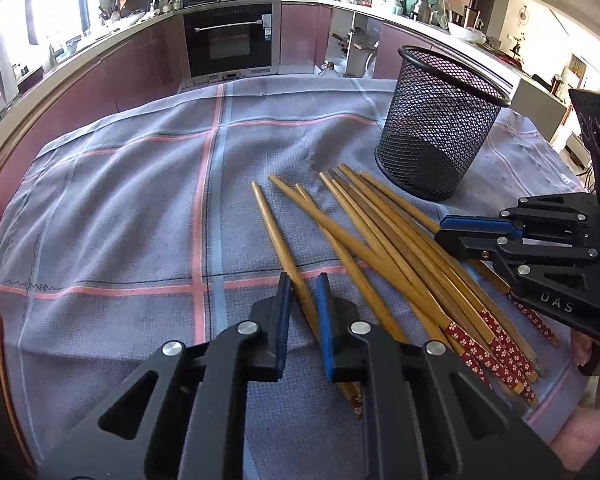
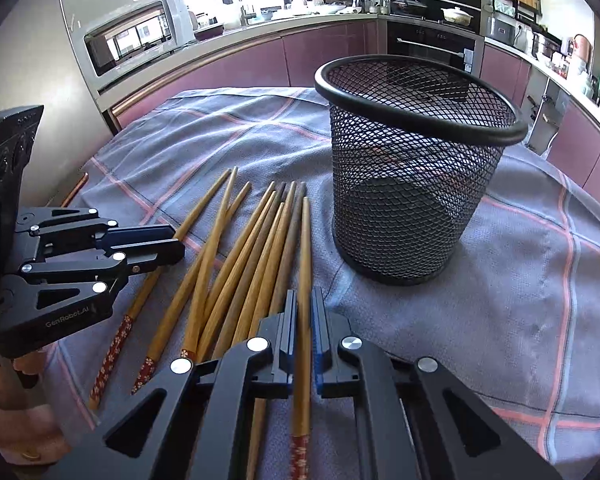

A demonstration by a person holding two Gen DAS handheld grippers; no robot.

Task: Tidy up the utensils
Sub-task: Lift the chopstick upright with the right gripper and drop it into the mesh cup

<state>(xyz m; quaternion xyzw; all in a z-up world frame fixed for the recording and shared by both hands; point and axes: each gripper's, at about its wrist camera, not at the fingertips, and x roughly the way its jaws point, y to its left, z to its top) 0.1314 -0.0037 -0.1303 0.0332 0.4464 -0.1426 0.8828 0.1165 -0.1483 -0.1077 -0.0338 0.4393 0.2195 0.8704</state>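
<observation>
- The left claw (image 1: pixel 303 280) is seen nearest in the left wrist view, its blue-padded fingers (image 1: pixel 323 300) set narrowly apart on either side of a single chopstick (image 1: pixel 278 240); whether the pads actually press on it cannot be told
- That chopstick is laid at the left edge of the pile, a little apart from the rest, its tapered tip pointed away from the camera
- The right claw (image 2: pixel 304 300) is seen nearest in the right wrist view, brought nearly together around the rightmost chopstick (image 2: pixel 306 264) of the pile; the stick is run between the pads and appears to be clamped
- The same right claw (image 1: pixel 444 230) is shown in the left wrist view low over the right side of the pile
- The chopsticks (image 1: pixel 380 240) are spread in a loose fan on the bench, some crossed over others, their red flower-patterned ends (image 1: pixel 496 352) turned towards the cameras
- The bench is covered by a grey-blue checked cloth (image 1: pixel 140 200) with pink and pale blue lines
- Just beyond the chopstick tips a black mesh cup (image 2: pixel 412 168) is stood upright on the cloth, close to the tips but not touched by them; no chopstick is seen inside it
- Farthest off, kitchen cabinets (image 1: pixel 148 68) and a built-in oven (image 1: pixel 230 40) are ranged along the wall
</observation>
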